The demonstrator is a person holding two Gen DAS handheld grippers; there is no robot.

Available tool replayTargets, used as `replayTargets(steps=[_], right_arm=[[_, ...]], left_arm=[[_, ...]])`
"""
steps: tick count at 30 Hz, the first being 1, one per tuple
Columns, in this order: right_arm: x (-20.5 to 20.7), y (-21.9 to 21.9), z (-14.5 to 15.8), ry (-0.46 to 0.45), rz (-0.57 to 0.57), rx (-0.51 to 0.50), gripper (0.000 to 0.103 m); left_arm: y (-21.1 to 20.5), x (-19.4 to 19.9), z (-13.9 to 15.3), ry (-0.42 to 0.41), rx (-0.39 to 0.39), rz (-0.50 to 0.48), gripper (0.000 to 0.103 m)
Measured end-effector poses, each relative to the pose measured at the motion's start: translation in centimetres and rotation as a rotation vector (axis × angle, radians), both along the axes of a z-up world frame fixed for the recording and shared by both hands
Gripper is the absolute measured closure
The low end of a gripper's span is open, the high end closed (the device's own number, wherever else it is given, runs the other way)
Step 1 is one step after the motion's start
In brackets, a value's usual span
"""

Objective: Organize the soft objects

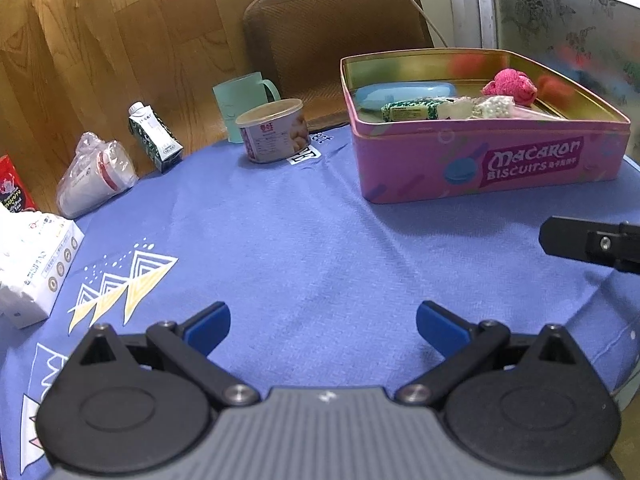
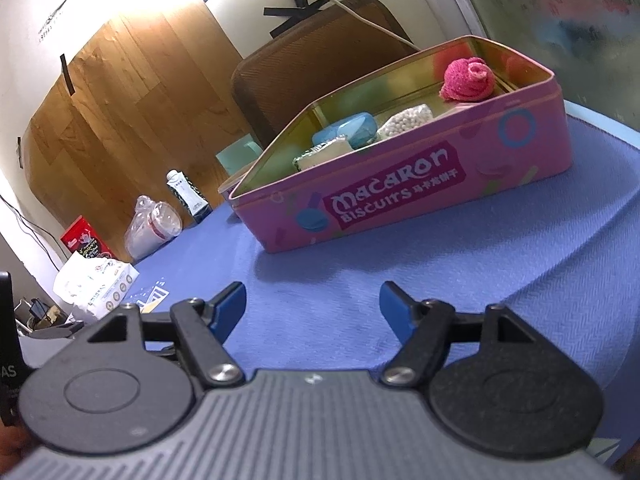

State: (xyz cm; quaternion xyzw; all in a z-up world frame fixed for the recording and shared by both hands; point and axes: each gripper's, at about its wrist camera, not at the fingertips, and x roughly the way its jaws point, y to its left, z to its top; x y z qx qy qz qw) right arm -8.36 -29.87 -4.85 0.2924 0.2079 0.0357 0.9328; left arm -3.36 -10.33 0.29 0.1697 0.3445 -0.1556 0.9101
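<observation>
The pink biscuit tin (image 1: 492,160) stood open on the blue cloth (image 1: 304,240) that covered the counter, toward the far right side. Inside it lay the soft things: a rolled pink towel (image 1: 510,86) in the far right corner, a pale blue case (image 1: 404,94) along the back, a green-and-white packet (image 1: 408,110) near the front wall, and a white beaded pouch (image 1: 494,106) between packet and towel. Both grippers were over bare cloth, nearer the viewer than the tin and apart from it. The left gripper (image 1: 322,326) had its blue pads spread wide with nothing between them. The right gripper (image 2: 312,306) was likewise apart and empty. Farther left on the counter stood a round snack can (image 1: 274,130), a teal mug (image 1: 240,100) behind it, a small drink carton (image 1: 154,138), bagged cups (image 1: 96,174) and a white tissue pack (image 1: 32,264). A brown chair (image 1: 332,40) stood behind the counter.
</observation>
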Motion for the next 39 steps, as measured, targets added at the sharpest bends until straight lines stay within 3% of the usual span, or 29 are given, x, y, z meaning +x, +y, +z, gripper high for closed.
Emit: replayTargets(steps=[39], right_arm=[[-0.35, -0.36, 0.07, -0.001, -0.010, 0.006, 0.026]], left_arm=[[0.76, -0.10, 0.04, -0.016, 0.024, 0.029, 0.000]])
